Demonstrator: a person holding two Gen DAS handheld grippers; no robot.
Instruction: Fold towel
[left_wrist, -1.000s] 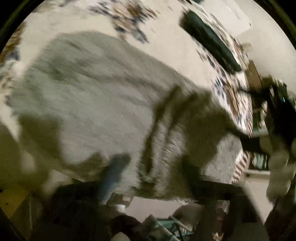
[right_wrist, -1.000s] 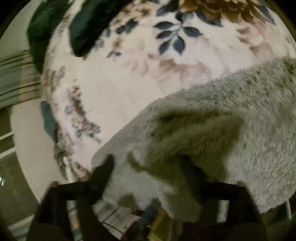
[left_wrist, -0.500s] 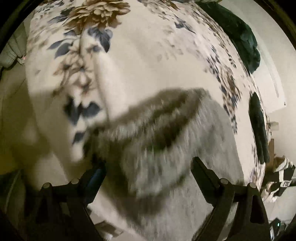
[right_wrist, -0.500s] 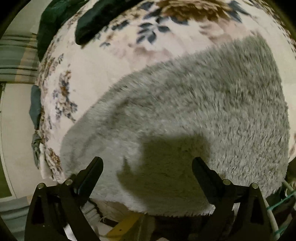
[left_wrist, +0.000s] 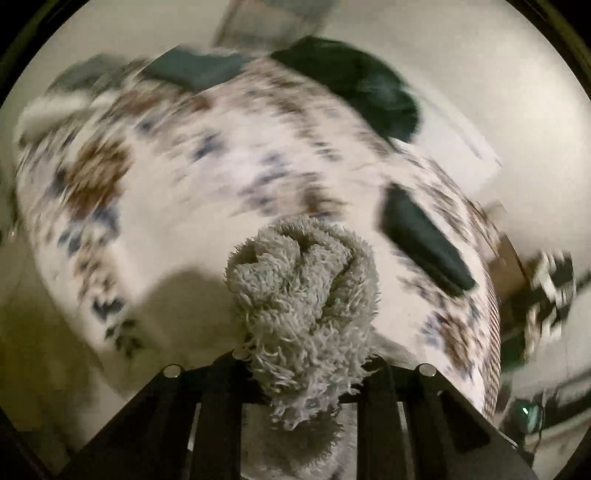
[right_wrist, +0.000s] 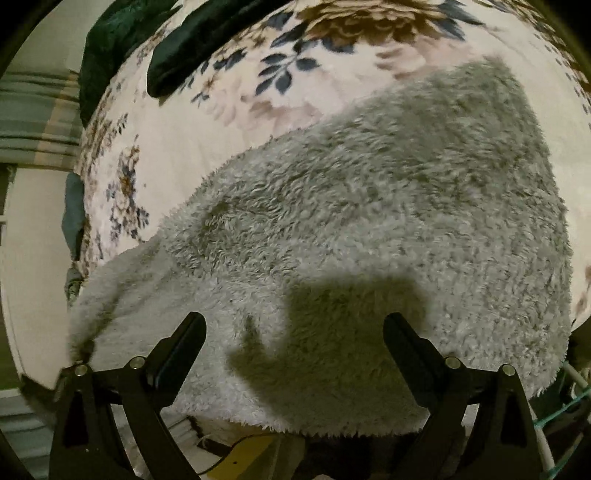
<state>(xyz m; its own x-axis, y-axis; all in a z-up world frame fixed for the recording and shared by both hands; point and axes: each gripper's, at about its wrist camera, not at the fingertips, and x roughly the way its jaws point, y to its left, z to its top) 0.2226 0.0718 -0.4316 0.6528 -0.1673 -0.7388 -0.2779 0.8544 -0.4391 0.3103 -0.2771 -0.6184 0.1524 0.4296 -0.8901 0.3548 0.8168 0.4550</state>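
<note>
Grey fluffy towel (right_wrist: 369, 229) lies spread on the bed cover (right_wrist: 207, 122), which is cream with brown and blue flowers. In my right wrist view the towel fills most of the picture and its near edge hangs a little over the side of the bed. My right tongs (right_wrist: 293, 328) stand wide open above this near edge, with nothing between the two fingers; their shadow falls on the pile of the towel.

In my left wrist view the picture is blurred, but the part close to the camera is sharp. My left tongs (left_wrist: 306, 369) are closing, and a thick bunch of the same towel (left_wrist: 303, 295) is pinched between the fingers. The bunch stands up in front of the camera, raised off the cover. Behind it I see a dark green cloth (left_wrist: 354, 85) at the far edge of the bed, and one dark flat object (left_wrist: 424, 243) lies on the cover to the right of the bunch.
</note>
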